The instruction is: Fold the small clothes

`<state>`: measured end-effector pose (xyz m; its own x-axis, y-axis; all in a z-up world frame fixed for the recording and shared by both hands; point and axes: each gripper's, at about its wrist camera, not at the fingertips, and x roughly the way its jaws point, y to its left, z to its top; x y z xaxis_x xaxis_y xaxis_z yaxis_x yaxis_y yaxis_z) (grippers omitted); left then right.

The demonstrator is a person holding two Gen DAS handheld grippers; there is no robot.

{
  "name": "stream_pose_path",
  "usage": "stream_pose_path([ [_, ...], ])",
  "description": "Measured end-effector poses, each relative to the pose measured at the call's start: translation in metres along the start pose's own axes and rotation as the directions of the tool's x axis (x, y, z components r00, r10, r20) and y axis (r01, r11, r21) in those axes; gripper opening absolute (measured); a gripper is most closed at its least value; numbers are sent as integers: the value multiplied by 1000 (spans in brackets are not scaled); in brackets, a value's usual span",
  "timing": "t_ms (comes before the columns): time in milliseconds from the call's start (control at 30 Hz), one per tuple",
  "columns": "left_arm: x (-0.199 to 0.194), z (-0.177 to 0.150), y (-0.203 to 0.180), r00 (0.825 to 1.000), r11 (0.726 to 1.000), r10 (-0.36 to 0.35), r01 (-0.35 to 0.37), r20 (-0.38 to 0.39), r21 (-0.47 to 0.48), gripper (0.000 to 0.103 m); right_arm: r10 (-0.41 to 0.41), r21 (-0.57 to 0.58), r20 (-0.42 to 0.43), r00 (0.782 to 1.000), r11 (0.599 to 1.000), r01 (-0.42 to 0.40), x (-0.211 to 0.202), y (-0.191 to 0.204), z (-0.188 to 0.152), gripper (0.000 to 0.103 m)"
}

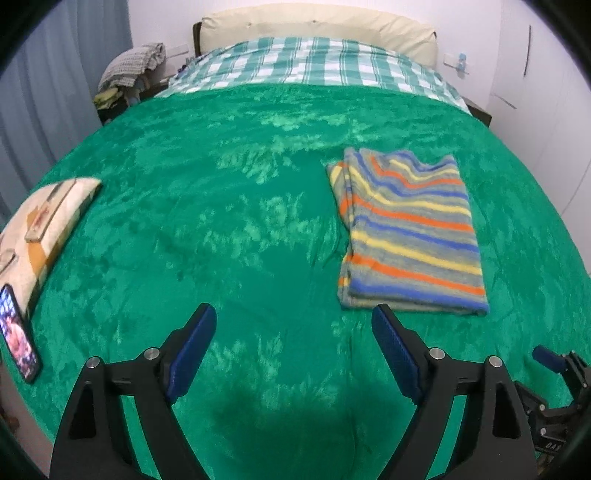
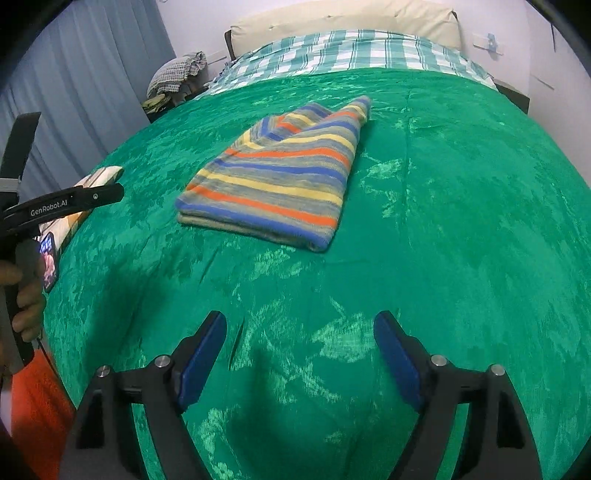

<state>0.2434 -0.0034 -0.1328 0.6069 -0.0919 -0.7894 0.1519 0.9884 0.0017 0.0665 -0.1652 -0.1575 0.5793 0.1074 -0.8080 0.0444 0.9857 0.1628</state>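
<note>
A folded striped garment (image 1: pixel 410 229) in grey, blue, yellow and orange lies flat on the green bedspread (image 1: pixel 229 192). In the left wrist view it is ahead and to the right of my left gripper (image 1: pixel 293 308). That gripper is open and holds nothing, with bare blanket between its blue pads. In the right wrist view the striped garment (image 2: pixel 280 181) lies ahead and slightly left of my right gripper (image 2: pixel 300 314), which is also open and apart from the cloth. A hand (image 2: pixel 26 302) holds the left gripper's handle at that view's left edge.
A lit phone (image 1: pixel 18 332) and a cream printed box (image 1: pixel 48 218) lie near the bed's left edge. A checked sheet (image 1: pixel 314 62) and a cream pillow (image 1: pixel 317 26) are at the head. A heap of clothes (image 1: pixel 133 66) sits beside the bed, near blue curtains.
</note>
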Motion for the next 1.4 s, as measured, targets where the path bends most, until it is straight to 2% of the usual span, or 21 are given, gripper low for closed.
stream_pose_path([
  [200,5,-56,6,997,998,-56,54,-45,-36,91,-36,14,15,999,999,36,-15,-1,-32,82],
  [367,18,-99,3,992,998,-67,64,-104,-25,91,-75,40,19,997,996,75,-28,-4,-55,87],
  [433,19,-109,0,995,998,-58,57,-84,-11,97,-90,38,28,996,995,89,-32,-4,-62,88],
  [533,24,-116,-7,997,998,-48,50,-54,29,102,-126,19,47,991,992,125,-32,-5,-69,89],
  [667,28,-124,-13,1000,998,-14,15,-15,60,103,-158,3,29,987,987,158,-18,-7,-80,89],
  [900,29,-129,-15,1000,998,-3,2,6,69,103,-186,-42,58,981,981,189,-9,-1,-92,102],
  [1400,31,-130,-16,1000,997,5,-7,24,80,103,-195,-44,72,978,979,199,-1,0,-98,103],
])
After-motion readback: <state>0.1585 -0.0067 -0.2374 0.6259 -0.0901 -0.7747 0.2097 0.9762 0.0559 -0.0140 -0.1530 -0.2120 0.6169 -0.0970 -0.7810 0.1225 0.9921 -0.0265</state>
